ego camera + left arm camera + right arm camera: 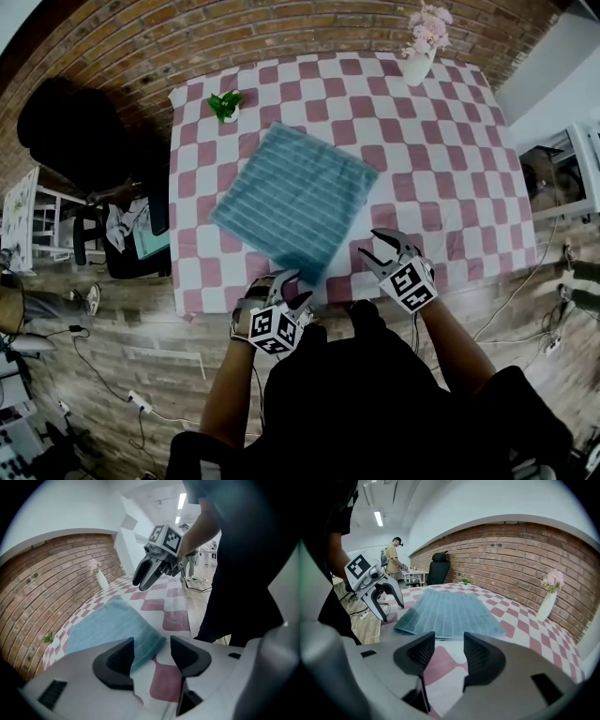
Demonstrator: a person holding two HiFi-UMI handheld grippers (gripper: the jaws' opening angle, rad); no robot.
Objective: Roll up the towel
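**Desk** (450,141): rectangular, covered by a pink-and-white checked cloth and set against a red brick wall (141,47).

**Towel** (295,197): teal ribbed cloth, rectangular. It lies flat and unrolled on the desk, turned diagonally, left of the middle. One corner points at the near edge and the opposite corner at the far edge.

**Left gripper** (292,289): grey two-jaw tool with a black-and-white marker cube, held over the near edge just beside the towel's near corner. Its jaws are spread and nothing is between the pads. In the left gripper view (152,651) the towel's (108,627) corner lies on the cloth beyond the gap, clear of both pads.

**Right gripper** (370,244): same make, held over the near edge to the right of the towel and apart from it. Its jaws stand parted with a narrower gap, and nothing is between them (449,644). Only checked cloth shows through the gap, and the towel's (447,611) edge lies farther on.

**Small green plant in a white pot** (225,105): upright near the far-left corner, apart from the towel.

**White vase of pink flowers** (419,61): upright near the far-right corner.

**Black office chair** (439,566): stands past the left edge, by the wall.

**Person** (393,552): stands in the background beyond the chair.

**Wooden floor** (141,328): planked, with cables trailing across it.
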